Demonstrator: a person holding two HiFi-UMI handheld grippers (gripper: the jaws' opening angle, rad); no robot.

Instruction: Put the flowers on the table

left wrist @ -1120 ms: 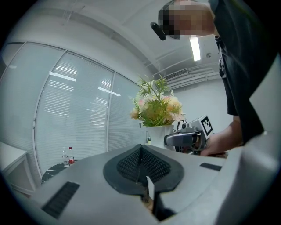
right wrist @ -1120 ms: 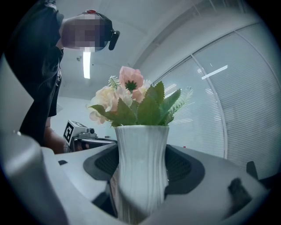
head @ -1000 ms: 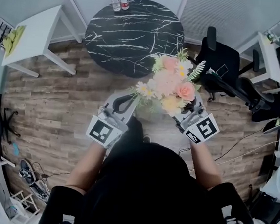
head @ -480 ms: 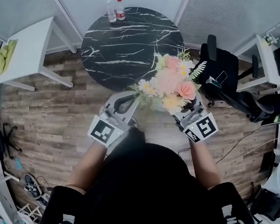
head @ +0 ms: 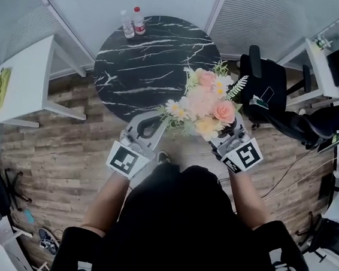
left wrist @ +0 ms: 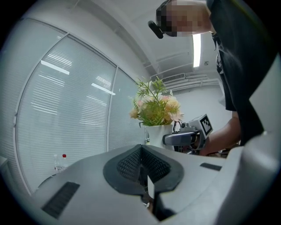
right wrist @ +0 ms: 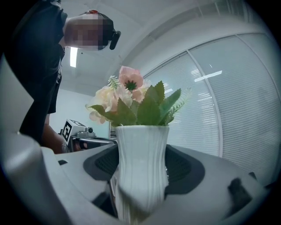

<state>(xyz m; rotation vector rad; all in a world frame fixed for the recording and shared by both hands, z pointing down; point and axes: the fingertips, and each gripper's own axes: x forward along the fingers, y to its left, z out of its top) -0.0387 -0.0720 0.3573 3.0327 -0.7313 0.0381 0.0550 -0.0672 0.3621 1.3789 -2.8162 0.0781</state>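
One vase (right wrist: 141, 167) between right gripper (head: 230, 134) fingers (right wrist: 189, 169); overhead, only flowers (head: 204, 102)

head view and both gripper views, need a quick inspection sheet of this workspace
surface: round black marble table, bare apart from two bottles
job's things: flowers in a white vase, held in the air, not yet on the table
clutter: two bottles at the table's far edge
grippers: right gripper shut on the vase; left gripper jaws together, nothing between them
cables: thin cable across the floor at the right
surroundings: wooden floor, white side table, black office chair, window blinds
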